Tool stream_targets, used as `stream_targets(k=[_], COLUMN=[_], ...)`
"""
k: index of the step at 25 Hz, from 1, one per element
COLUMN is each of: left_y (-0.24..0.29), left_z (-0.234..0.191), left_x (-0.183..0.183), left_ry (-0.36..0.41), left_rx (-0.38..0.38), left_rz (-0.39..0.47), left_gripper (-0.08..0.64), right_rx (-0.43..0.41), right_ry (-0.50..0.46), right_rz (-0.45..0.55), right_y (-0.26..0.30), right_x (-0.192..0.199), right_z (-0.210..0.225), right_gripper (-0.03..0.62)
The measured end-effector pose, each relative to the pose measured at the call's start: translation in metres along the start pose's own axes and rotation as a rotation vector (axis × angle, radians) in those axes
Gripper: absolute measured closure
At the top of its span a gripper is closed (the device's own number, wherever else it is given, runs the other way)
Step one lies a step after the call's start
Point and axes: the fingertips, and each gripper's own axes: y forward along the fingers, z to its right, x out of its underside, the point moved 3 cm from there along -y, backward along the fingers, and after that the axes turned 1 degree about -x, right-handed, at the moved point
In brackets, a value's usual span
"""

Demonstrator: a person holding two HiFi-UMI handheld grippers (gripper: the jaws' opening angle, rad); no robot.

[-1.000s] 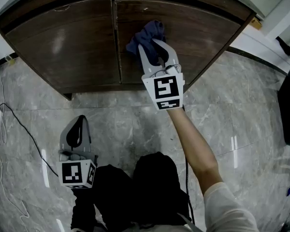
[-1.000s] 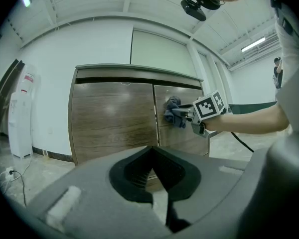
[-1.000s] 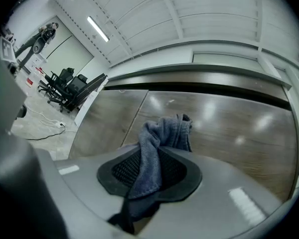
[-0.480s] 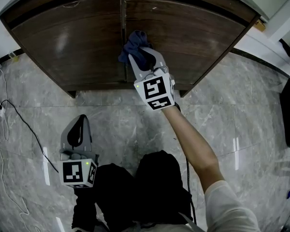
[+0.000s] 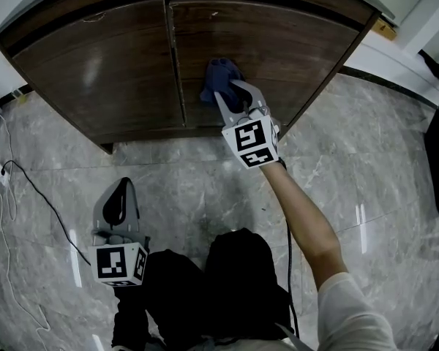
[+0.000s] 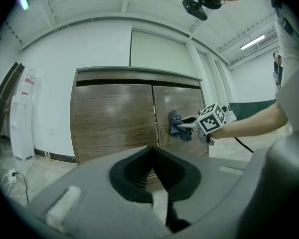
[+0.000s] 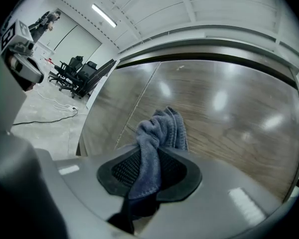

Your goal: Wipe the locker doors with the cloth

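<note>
Cloth [image 5: 221, 79], head view: bunched blue wad is pressing on right locker door [image 5: 300, 42], just beside seam with left locker door [image 5: 95, 64]. Your right gripper [image 5: 233, 93] is clamping it. Your left gripper [image 5: 117, 192] is hanging low over floor [image 5: 351, 181], well apart from locker.

Left gripper view: jaws are sitting together, nothing between.

Right gripper view: jaws are standing part-way closed, pads pinching cloth fold.

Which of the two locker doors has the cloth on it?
The right-hand door in the head view: the blue cloth sits just beside its centre seam. The left door is bare.
</note>
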Motion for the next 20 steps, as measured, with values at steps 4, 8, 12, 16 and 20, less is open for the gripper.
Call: stream_targets(k=[4,8,12,16,20], left_y=[0.002,0.004,0.006,0.006,0.008], left_z=[0.003,0.005,0.007,0.009,0.012], left_x=[-0.003,-0.004,-0.005,-0.005,-0.005], left_ry=[0.010,0.014,0.019,0.024,0.035], left_rx=[0.000,0.001,0.001,-0.002,-0.001], left_rz=[-0.001,-0.002,-0.003,-0.008,-0.012], left_gripper=[0.561,0.561,0.561,0.561,0.561], right_rx=[0.015,0.029,0.052,0.083,0.111], right_ry=[-0.010,-0.020,-0.023,-0.019,-0.023], right_rz=[-0.017,-0.024,-0.037,-0.056,-0.064], right_y=[-0.010,-0.020,-0.032,-0.046,-0.058], right_x=[0.011,0.019,0.030,0.043,0.054], right_z=[0.013,0.026,0.043,0.063,0.081], right_gripper=[0.500,0.500,0.500,0.500,0.499])
